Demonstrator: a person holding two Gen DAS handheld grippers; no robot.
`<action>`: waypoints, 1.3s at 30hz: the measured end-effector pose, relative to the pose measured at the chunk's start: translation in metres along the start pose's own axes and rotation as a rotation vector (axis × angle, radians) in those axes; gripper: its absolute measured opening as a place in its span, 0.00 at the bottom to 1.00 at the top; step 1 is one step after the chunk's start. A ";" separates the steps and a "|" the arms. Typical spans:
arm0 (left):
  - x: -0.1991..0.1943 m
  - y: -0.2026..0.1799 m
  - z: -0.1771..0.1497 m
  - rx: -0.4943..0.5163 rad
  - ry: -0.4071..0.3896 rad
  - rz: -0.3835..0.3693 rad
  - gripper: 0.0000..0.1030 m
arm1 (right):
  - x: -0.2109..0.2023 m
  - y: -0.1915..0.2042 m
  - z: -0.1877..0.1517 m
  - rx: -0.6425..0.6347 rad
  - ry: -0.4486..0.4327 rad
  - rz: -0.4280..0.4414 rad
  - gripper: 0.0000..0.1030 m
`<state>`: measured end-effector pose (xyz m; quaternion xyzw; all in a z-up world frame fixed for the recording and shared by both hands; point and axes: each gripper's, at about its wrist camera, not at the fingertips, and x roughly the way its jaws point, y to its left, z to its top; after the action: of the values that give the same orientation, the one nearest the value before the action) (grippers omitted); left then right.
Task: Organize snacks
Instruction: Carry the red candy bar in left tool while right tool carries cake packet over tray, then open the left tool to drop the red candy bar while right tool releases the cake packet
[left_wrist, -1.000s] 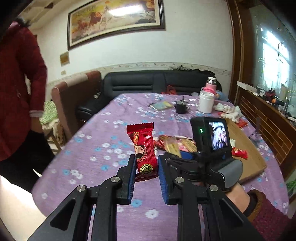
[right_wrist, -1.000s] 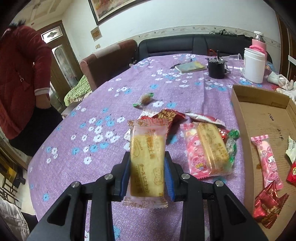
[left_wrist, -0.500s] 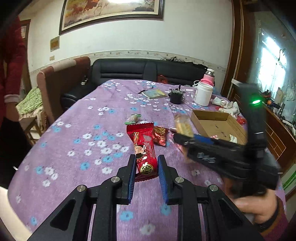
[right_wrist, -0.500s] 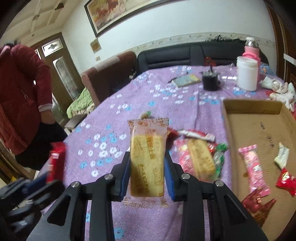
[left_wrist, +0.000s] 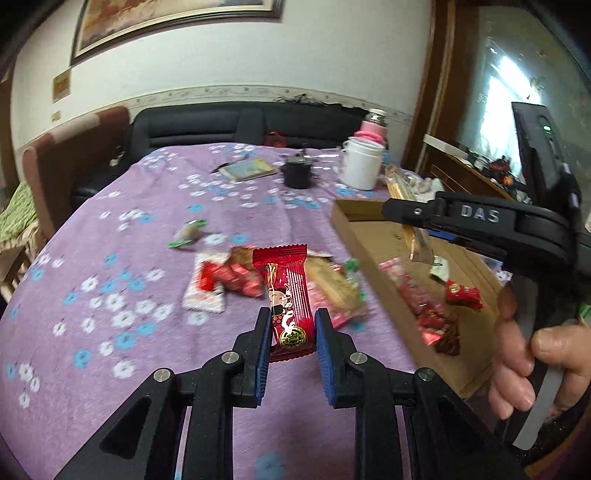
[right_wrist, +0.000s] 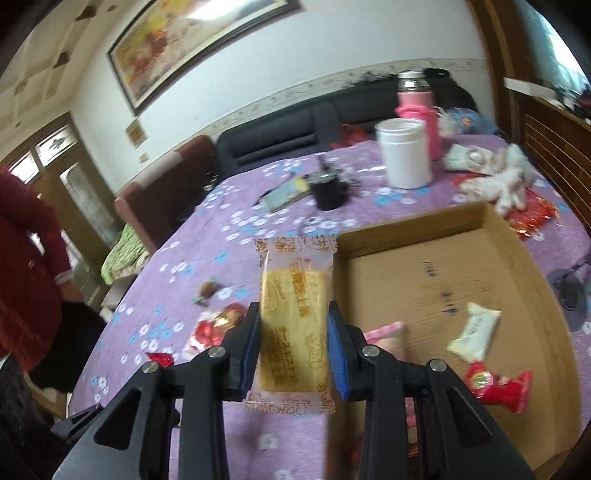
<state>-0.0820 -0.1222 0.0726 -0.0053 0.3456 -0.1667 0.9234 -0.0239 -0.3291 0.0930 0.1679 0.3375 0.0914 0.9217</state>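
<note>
My left gripper (left_wrist: 292, 326) is shut on a red snack packet (left_wrist: 287, 301), held upright above the purple flowered tablecloth (left_wrist: 110, 295). Behind it lies a pile of loose snacks (left_wrist: 236, 280). My right gripper (right_wrist: 293, 334) is shut on a yellow biscuit packet (right_wrist: 295, 325), held at the left rim of the cardboard tray (right_wrist: 443, 266). In the left wrist view the right gripper (left_wrist: 413, 221) reaches over the cardboard tray (left_wrist: 384, 266) from the right, a hand (left_wrist: 524, 354) on its handle. A white packet (right_wrist: 474, 330) and a red candy (right_wrist: 498, 384) lie in the tray.
A white jar (right_wrist: 404, 153), a pink flask (right_wrist: 419, 107) and a black cup (right_wrist: 328, 188) stand at the table's far side, beside a booklet (left_wrist: 251, 169). A green-wrapped candy (left_wrist: 186, 232) lies alone. A person in red (right_wrist: 26, 280) stands at the left. A black sofa (left_wrist: 229, 122) is behind.
My right gripper carried the biscuit packet rightward, from over the snack pile to the tray's left rim. My left gripper moved closer to the snack pile, still holding the red packet.
</note>
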 end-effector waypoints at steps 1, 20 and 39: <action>0.001 -0.004 0.003 0.006 0.000 -0.009 0.23 | 0.001 -0.006 0.002 0.012 0.005 -0.005 0.31; 0.076 -0.112 0.023 0.090 0.100 -0.178 0.22 | 0.003 -0.096 0.019 0.096 0.055 -0.356 0.31; 0.100 -0.132 0.015 0.138 0.097 -0.192 0.22 | 0.028 -0.108 0.011 0.090 0.149 -0.405 0.32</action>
<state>-0.0418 -0.2794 0.0372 0.0332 0.3757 -0.2775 0.8836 0.0104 -0.4245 0.0441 0.1306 0.4354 -0.0984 0.8852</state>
